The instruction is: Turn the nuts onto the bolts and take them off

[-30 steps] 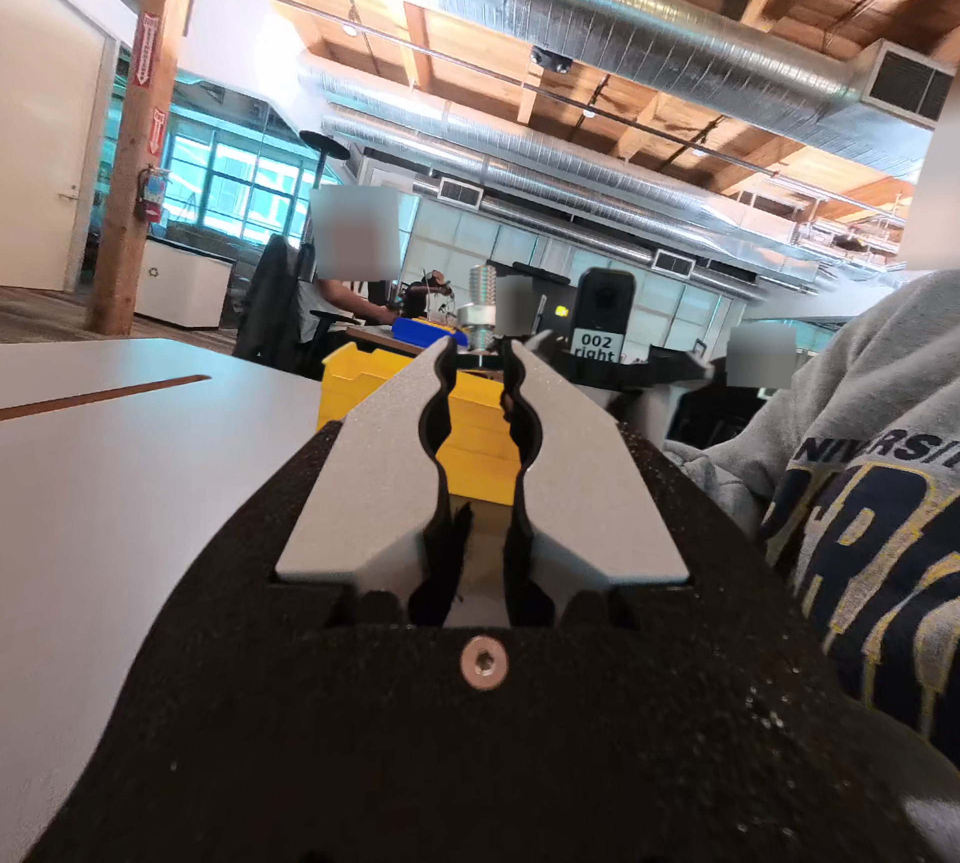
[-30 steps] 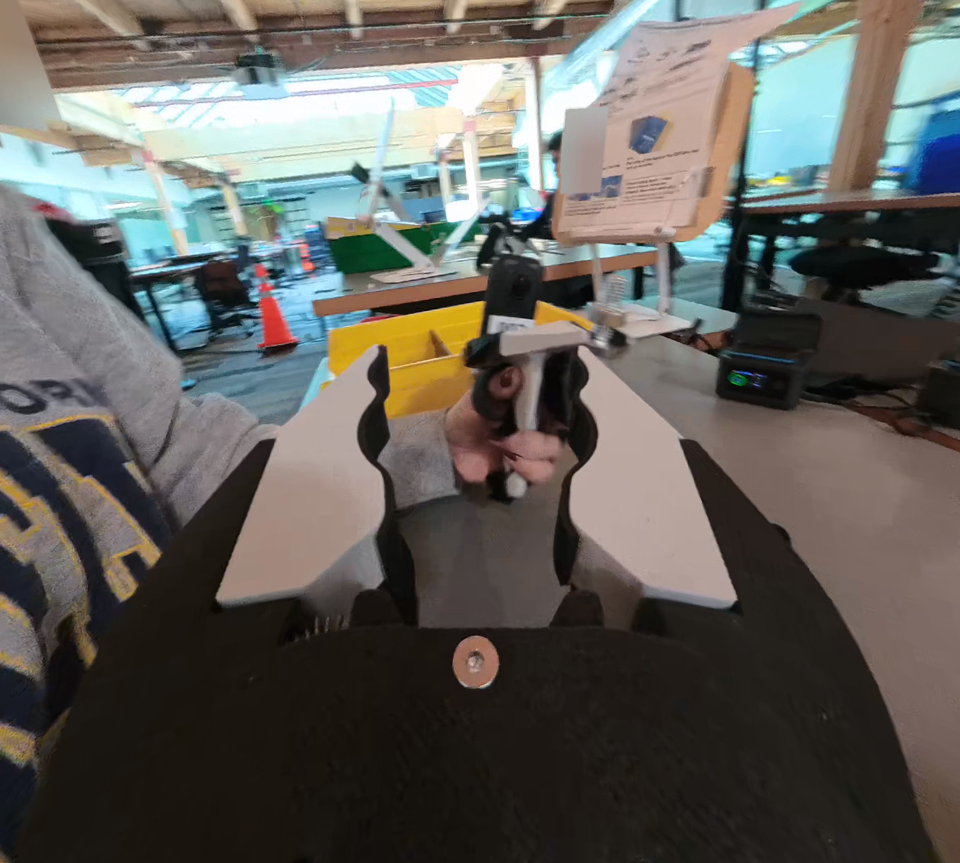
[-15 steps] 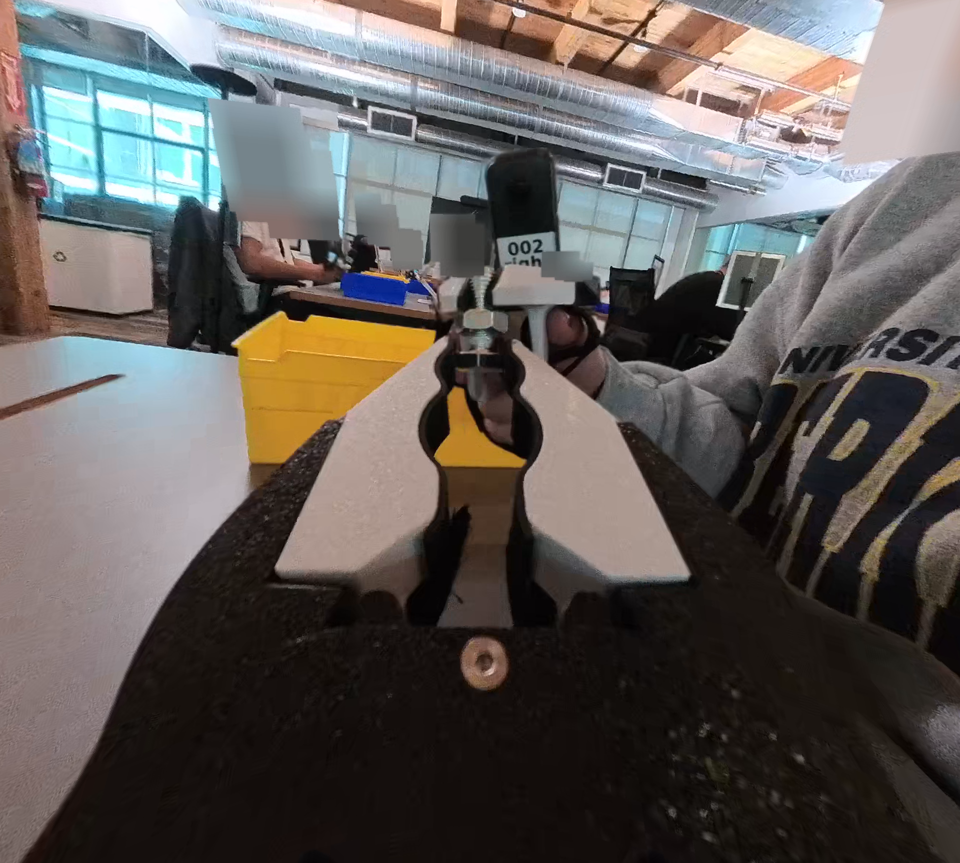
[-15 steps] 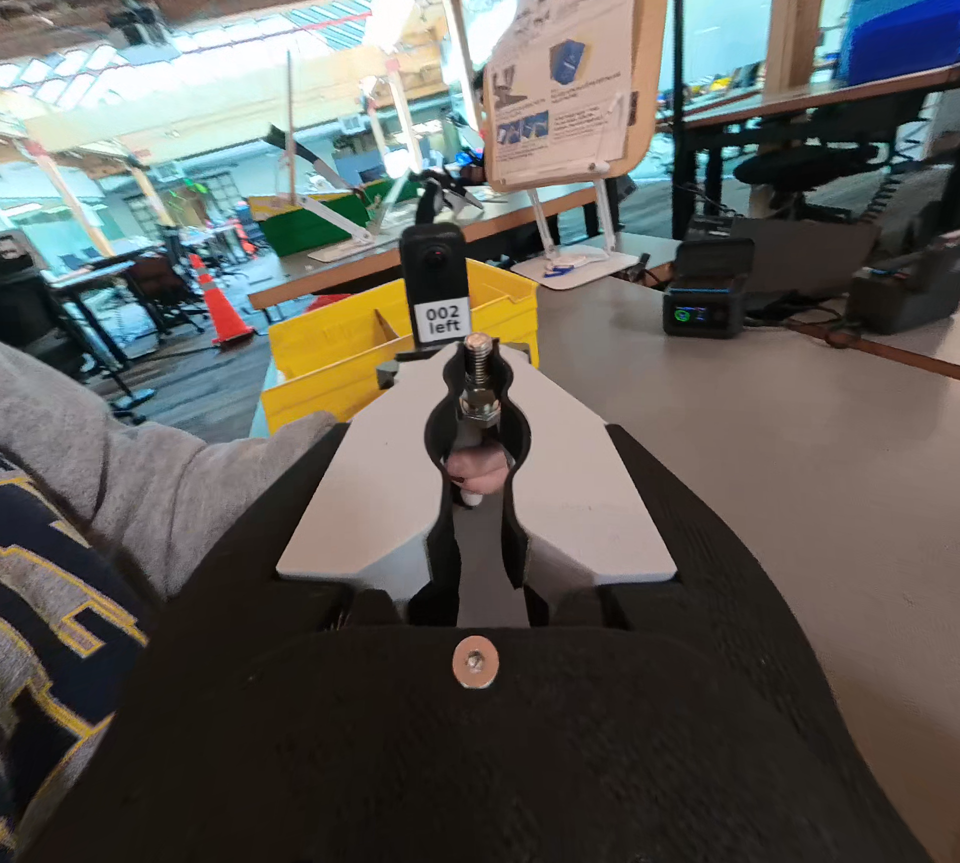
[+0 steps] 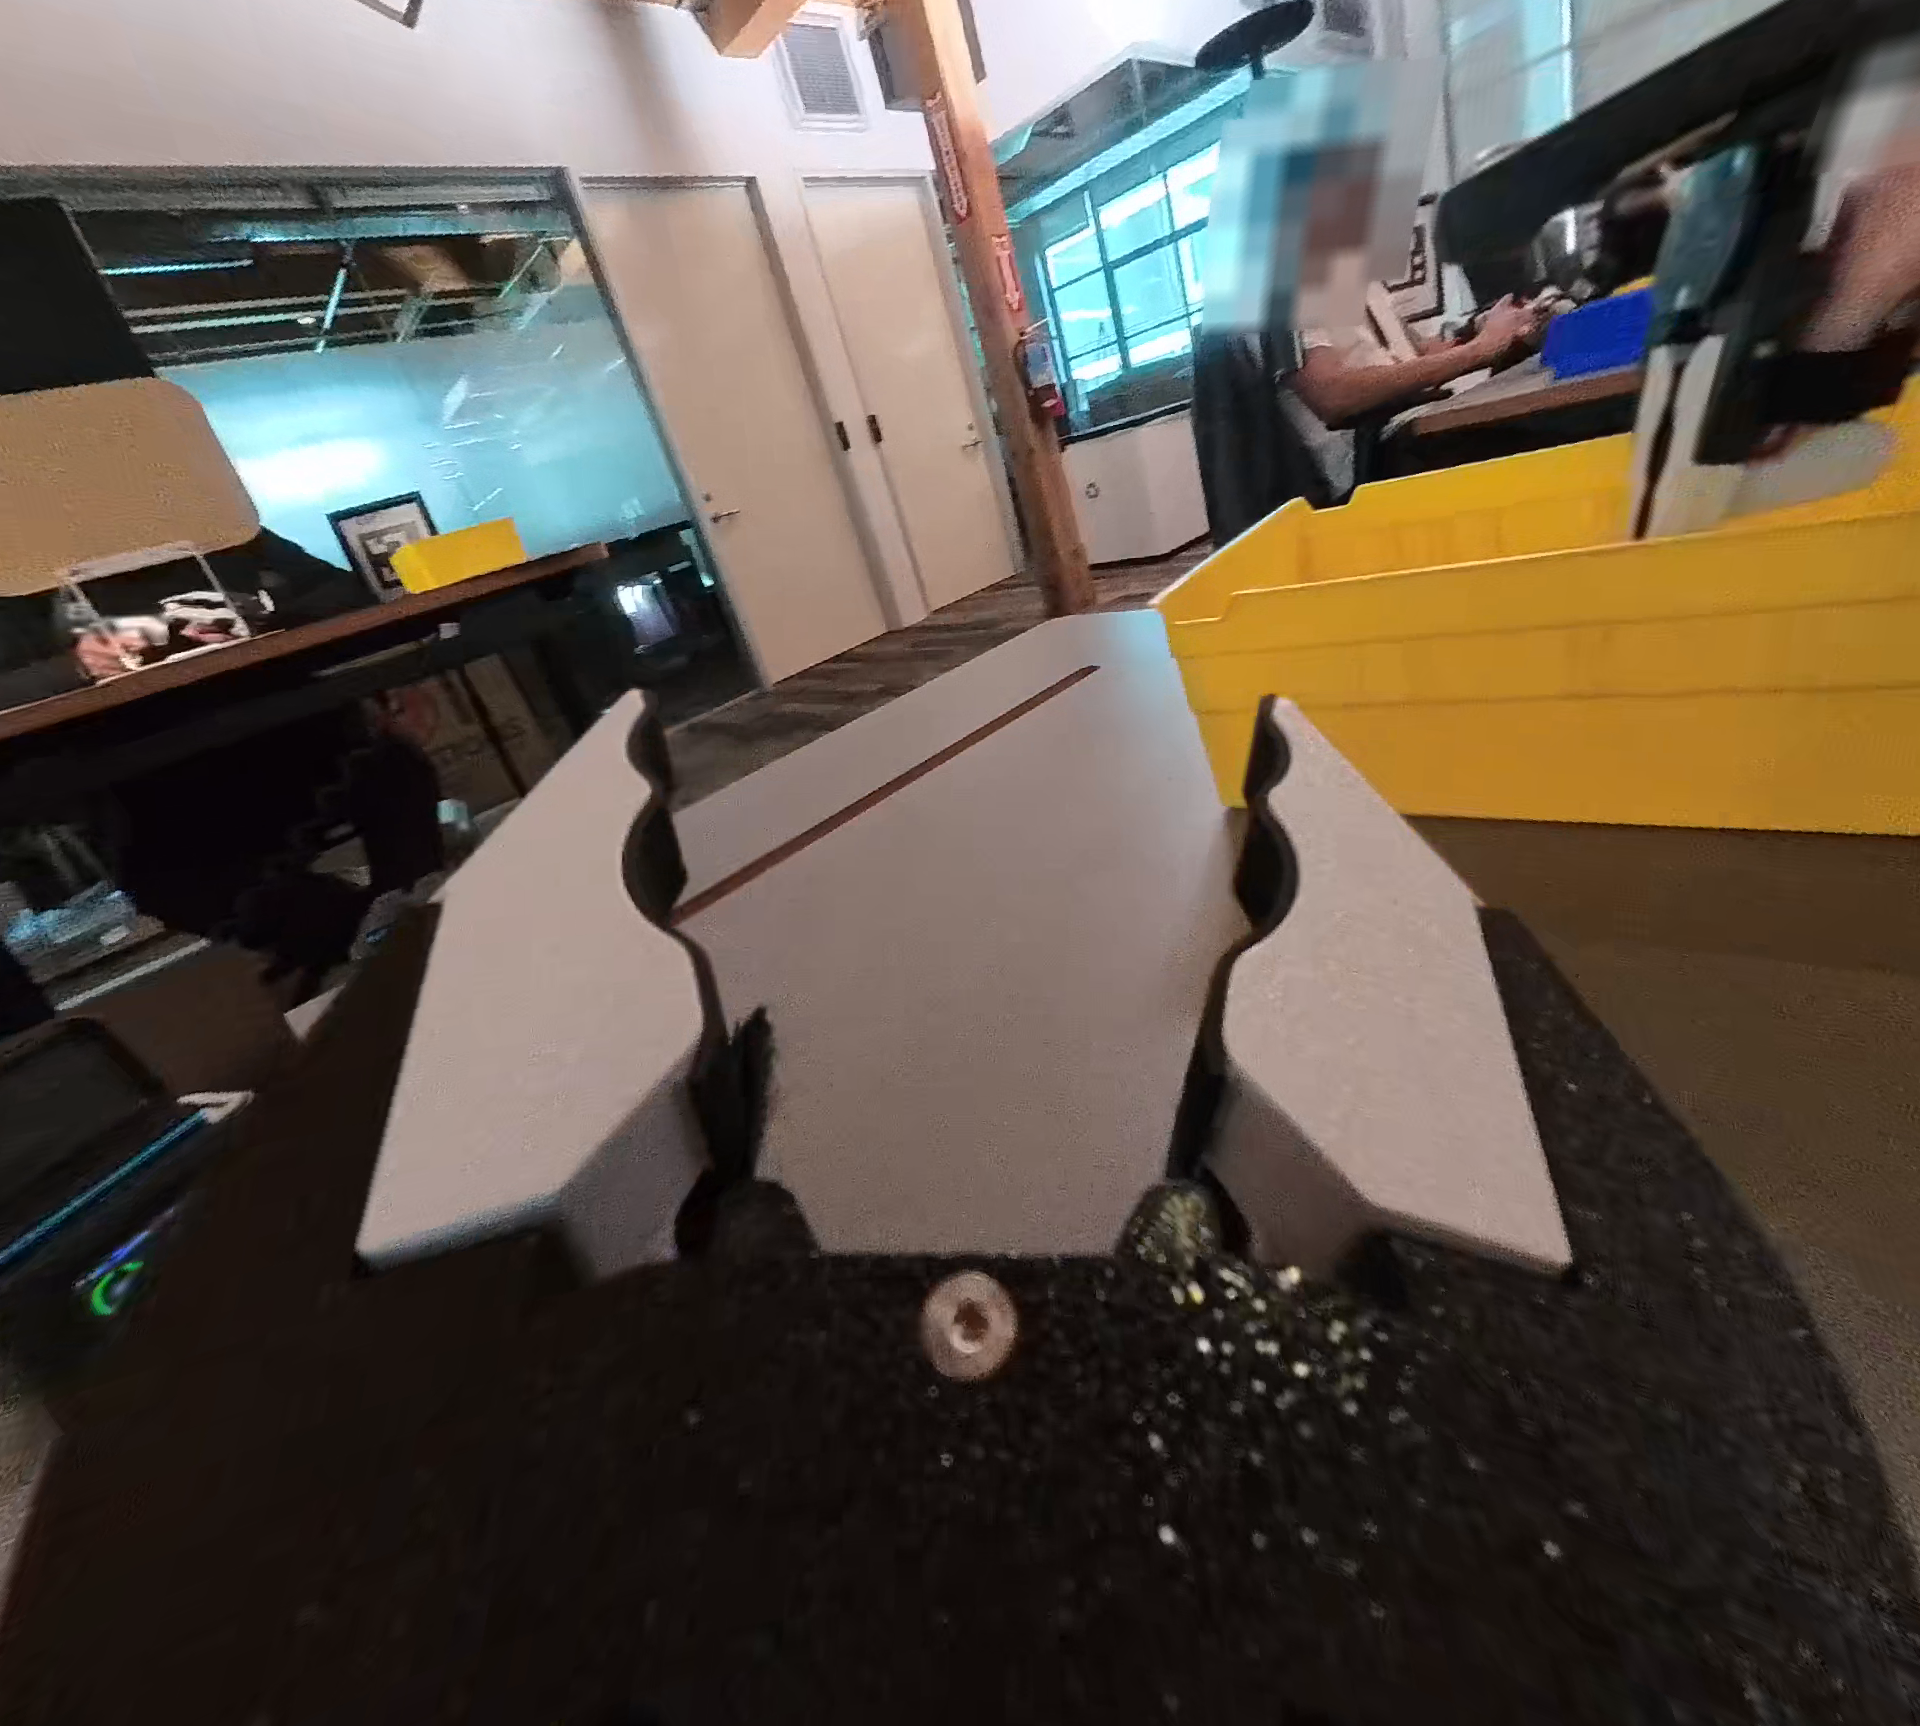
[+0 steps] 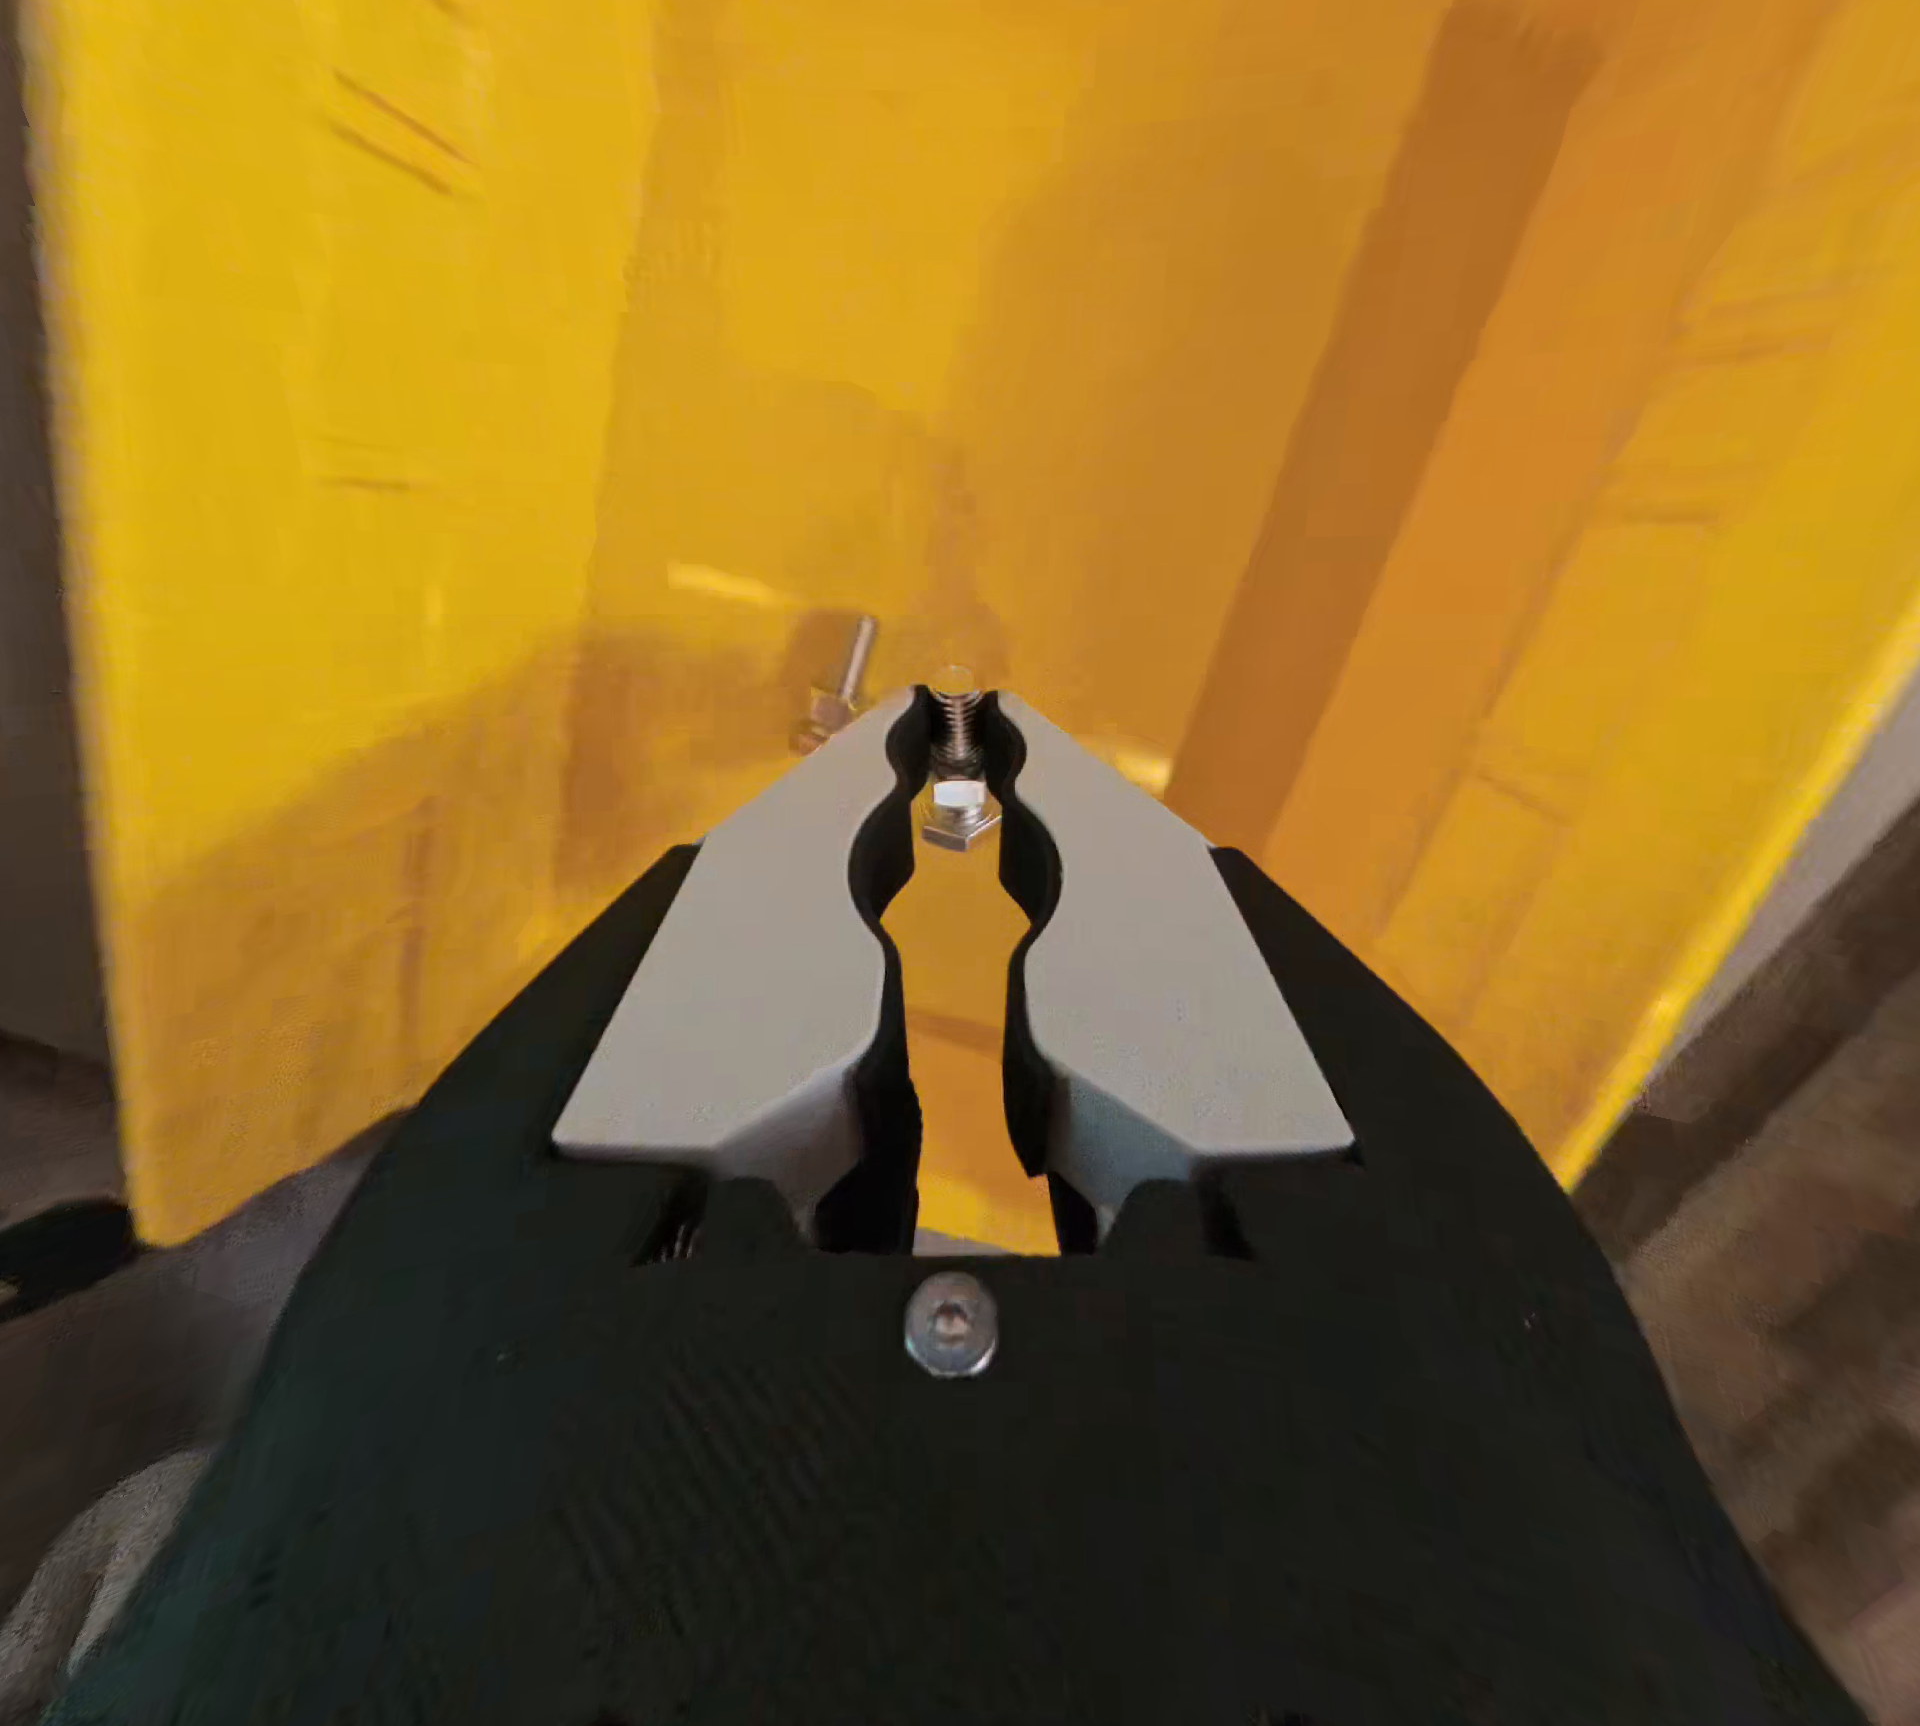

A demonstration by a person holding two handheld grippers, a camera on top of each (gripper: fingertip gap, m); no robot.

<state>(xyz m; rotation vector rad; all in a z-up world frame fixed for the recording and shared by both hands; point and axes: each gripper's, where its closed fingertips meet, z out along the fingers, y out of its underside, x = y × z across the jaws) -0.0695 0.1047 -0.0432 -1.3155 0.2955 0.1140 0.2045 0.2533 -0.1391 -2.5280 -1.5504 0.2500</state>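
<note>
My right gripper (image 6: 954, 700) points down into the yellow bin (image 6: 312, 429) and is shut on a steel bolt (image 6: 956, 741). The threaded shaft sits between the tips and the hex end lies nearer the camera. A second bolt (image 6: 836, 689) lies on the bin floor just left of the tips. My left gripper (image 5: 956, 720) is open and empty, low over the grey table (image 5: 935, 970), left of the yellow bin (image 5: 1507, 689). The right gripper (image 5: 1756, 346) shows blurred over the bin at the upper right of the left wrist view.
A black device with a green light (image 5: 104, 1261) sits at the table's left edge. A seam (image 5: 883, 803) runs along the table top ahead. A wooden post (image 5: 966, 274) and a seated person (image 5: 1351, 367) are behind the table.
The left gripper let go of the bolt, opened wide and swung left over the table. The right gripper kept the bolt and carried it down into the yellow bin.
</note>
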